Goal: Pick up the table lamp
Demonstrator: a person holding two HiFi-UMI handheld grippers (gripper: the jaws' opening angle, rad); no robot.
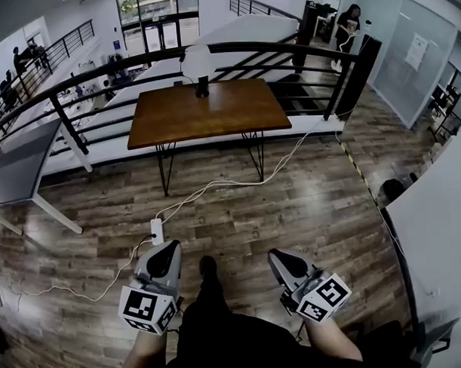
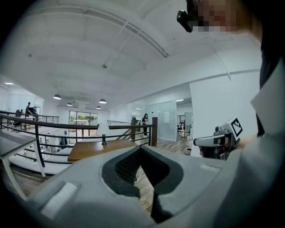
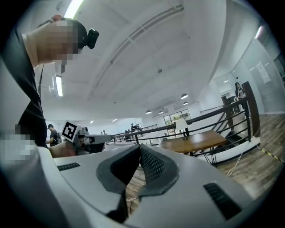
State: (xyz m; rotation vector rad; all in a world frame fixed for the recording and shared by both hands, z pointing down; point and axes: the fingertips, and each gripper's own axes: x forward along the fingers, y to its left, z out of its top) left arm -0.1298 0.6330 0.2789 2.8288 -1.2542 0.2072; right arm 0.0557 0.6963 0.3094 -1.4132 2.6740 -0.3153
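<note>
The table lamp, with a white shade on a dark stem, stands at the far edge of a brown wooden table. It shows small in the left gripper view and in the right gripper view. Both grippers are held low and close to the person's body, far short of the table. My left gripper has its jaws together and holds nothing. My right gripper is shut and empty too. Each one shows in the other's view.
A black railing runs behind the table. A white power strip and its cable lie on the wooden floor between me and the table. A grey table stands at left, a white partition at right. People are in the distance.
</note>
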